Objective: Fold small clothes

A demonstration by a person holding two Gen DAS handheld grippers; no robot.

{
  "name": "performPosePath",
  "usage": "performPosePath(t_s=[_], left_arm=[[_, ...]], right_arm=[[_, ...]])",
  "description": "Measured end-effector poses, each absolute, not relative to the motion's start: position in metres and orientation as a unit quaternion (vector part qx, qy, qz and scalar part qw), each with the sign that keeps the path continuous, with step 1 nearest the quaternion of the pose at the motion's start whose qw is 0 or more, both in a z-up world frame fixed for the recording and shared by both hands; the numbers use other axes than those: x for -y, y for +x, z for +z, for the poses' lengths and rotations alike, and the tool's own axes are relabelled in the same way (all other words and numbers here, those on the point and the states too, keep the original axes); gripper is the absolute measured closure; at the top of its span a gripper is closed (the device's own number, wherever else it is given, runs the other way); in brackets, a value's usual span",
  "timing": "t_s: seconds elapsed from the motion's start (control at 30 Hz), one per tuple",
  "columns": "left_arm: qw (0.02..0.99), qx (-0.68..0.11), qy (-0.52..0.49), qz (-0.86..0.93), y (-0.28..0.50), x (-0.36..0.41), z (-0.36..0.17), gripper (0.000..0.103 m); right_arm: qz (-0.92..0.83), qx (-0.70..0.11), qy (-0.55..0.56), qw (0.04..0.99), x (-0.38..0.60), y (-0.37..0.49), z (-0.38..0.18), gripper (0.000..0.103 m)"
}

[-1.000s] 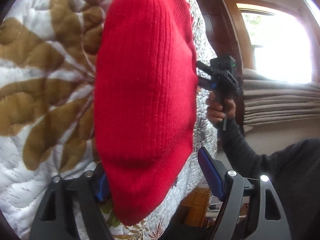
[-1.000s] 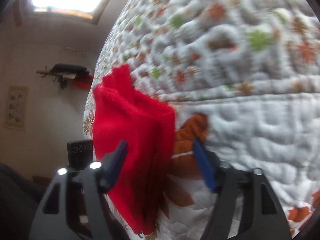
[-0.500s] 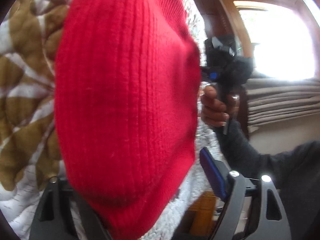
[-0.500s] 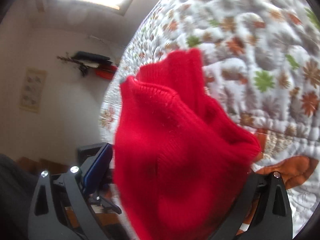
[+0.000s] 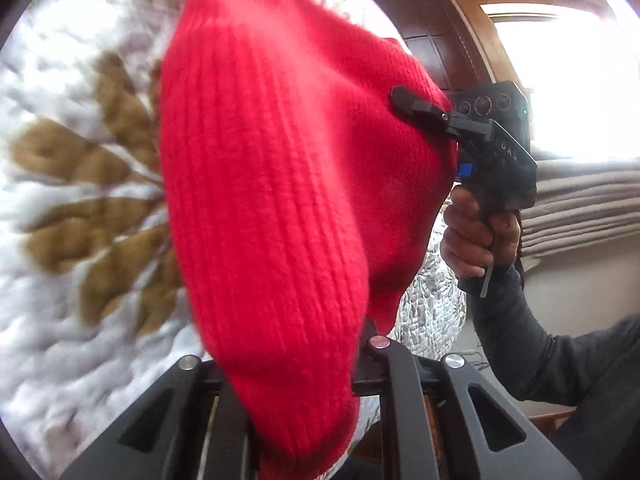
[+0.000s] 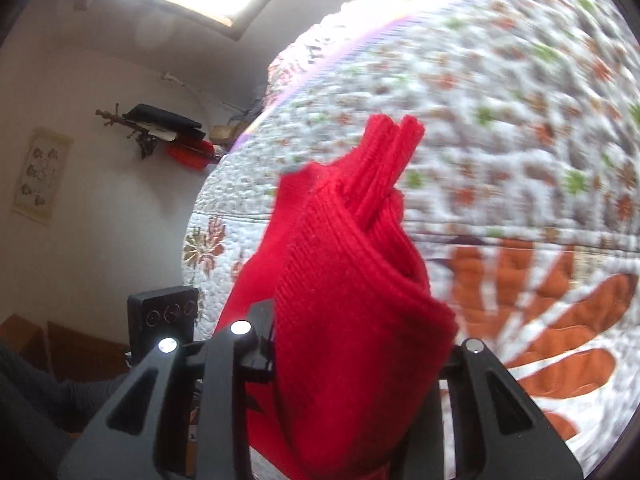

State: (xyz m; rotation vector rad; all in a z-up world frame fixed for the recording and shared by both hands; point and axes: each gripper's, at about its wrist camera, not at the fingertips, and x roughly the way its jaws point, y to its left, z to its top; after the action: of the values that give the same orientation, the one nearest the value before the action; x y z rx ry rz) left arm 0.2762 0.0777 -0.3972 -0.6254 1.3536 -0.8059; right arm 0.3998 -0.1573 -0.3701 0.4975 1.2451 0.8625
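Note:
A red ribbed knit garment (image 5: 272, 200) hangs off the white quilted bedspread (image 5: 80, 208), held at two places. My left gripper (image 5: 304, 360) is shut on its lower edge, and the cloth hides the pads. In the left wrist view, my right gripper (image 5: 408, 106) pinches the garment's far right side, with a hand (image 5: 468, 236) on its handle. In the right wrist view, the garment (image 6: 352, 300) is bunched in folds between the fingers of my right gripper (image 6: 352, 344), which is shut on it above the quilt (image 6: 520, 120).
A bright window (image 5: 568, 80), a dark wooden door (image 5: 424, 40) and stacked grey cloth (image 5: 584, 208) lie beyond the bed. The person's dark sleeve (image 5: 540, 352) crosses the lower right. A wall shelf with black and red items (image 6: 168, 128) and a poster (image 6: 40, 172) are on the far wall.
Both grippers stood open around the garment as it lay on the quilt. They have since shut on it and raised it off the bedspread, bunching the cloth.

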Motion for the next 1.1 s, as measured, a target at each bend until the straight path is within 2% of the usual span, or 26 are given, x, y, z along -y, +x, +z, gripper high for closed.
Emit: performPosePath(t_s=[0.27, 0.4, 0.47, 0.5, 0.6, 0.63, 0.7, 0.77, 0.83, 0.9, 0.97, 1.0, 1.03, 1.1], left_arm=[[0.710, -0.585, -0.263, -0.291, 0.213, -0.174, -0.348, 0.089], [0.722, -0.580, -0.291, -0.240, 0.180, -0.230, -0.370, 0.088], [0.711, -0.595, -0.312, -0.211, 0.173, -0.249, -0.400, 0.080], [0.702, -0.615, -0.314, -0.177, 0.171, -0.259, -0.428, 0.068], [0.697, -0.601, -0.342, -0.191, 0.159, -0.266, -0.438, 0.064], [0.701, -0.598, -0.337, -0.192, 0.158, -0.266, -0.432, 0.054], [0.724, -0.590, -0.311, -0.180, 0.148, -0.268, -0.412, 0.040], [0.743, -0.587, -0.280, -0.161, 0.140, -0.273, -0.396, 0.038], [0.760, -0.578, -0.261, -0.141, 0.135, -0.284, -0.381, 0.038], [0.773, -0.557, -0.266, -0.148, 0.130, -0.294, -0.365, 0.039], [0.783, -0.540, -0.257, -0.173, 0.121, -0.288, -0.350, 0.040], [0.786, -0.532, -0.249, -0.190, 0.122, -0.280, -0.343, 0.040], [0.789, -0.525, -0.241, -0.211, 0.121, -0.270, -0.336, 0.042], [0.780, -0.523, -0.236, -0.251, 0.127, -0.245, -0.334, 0.042]], right_arm=[[0.461, -0.542, 0.204, 0.672, 0.040, 0.368, -0.346, 0.073], [0.485, -0.550, 0.186, 0.654, -0.026, 0.355, -0.367, 0.071], [0.474, -0.573, 0.166, 0.648, -0.053, 0.350, -0.395, 0.059], [0.452, -0.586, 0.151, 0.656, -0.060, 0.351, -0.407, 0.046], [0.409, -0.588, 0.182, 0.674, -0.045, 0.351, -0.411, 0.042], [0.396, -0.583, 0.183, 0.686, -0.036, 0.351, -0.406, 0.032], [0.372, -0.569, 0.180, 0.711, -0.010, 0.343, -0.389, 0.030], [0.352, -0.566, 0.182, 0.723, 0.006, 0.337, -0.377, 0.032], [0.346, -0.560, 0.178, 0.731, 0.009, 0.330, -0.367, 0.038], [0.356, -0.565, 0.175, 0.724, 0.002, 0.336, -0.370, 0.040], [0.349, -0.591, 0.159, 0.710, -0.024, 0.342, -0.384, 0.049], [0.351, -0.603, 0.156, 0.700, -0.032, 0.344, -0.392, 0.066], [0.352, -0.605, 0.156, 0.697, -0.036, 0.347, -0.394, 0.095], [0.352, -0.596, 0.166, 0.702, -0.035, 0.349, -0.392, 0.097]])
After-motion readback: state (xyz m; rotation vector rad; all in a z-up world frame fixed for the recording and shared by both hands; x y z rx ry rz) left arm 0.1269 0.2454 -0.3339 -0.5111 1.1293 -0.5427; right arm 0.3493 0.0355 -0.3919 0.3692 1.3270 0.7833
